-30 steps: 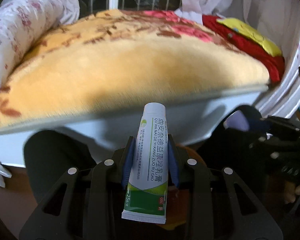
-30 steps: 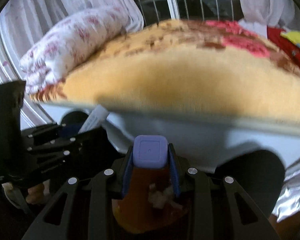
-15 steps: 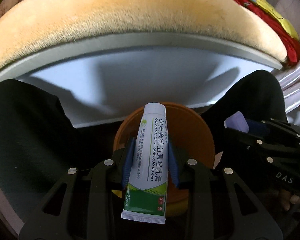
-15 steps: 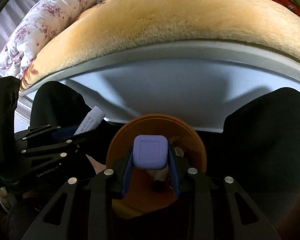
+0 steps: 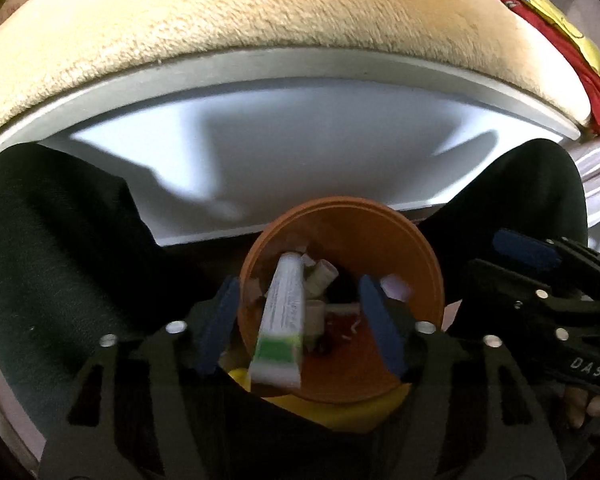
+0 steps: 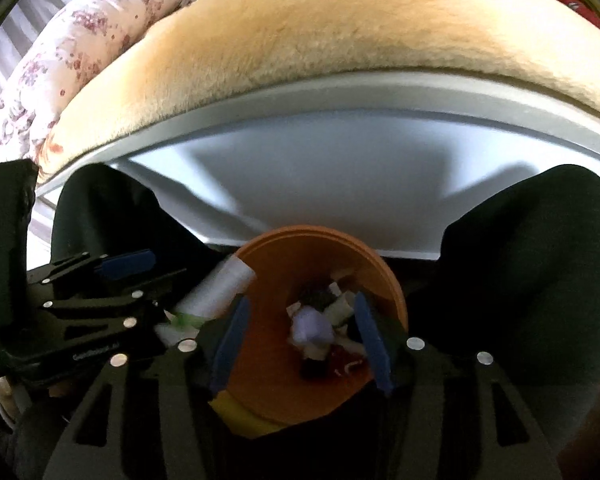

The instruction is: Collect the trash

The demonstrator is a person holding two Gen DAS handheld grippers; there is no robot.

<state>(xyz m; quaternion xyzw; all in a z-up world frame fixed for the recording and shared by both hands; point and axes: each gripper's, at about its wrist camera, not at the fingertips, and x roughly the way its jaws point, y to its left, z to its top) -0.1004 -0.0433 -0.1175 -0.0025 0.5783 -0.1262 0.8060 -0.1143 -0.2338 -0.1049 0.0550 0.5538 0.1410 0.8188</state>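
The left gripper (image 5: 300, 322) is spread wide and grips nothing; the white and green tube (image 5: 281, 322) shows blurred between its fingers, touching neither, over the orange bin (image 5: 416, 256). The right gripper (image 6: 300, 338) is also wide and holds nothing; the small lilac cap (image 6: 312, 328) sits blurred between its fingers, above scraps in the bin. Beyond the bin stand a white bed frame (image 6: 340, 168) and a tan blanket (image 6: 340, 28).
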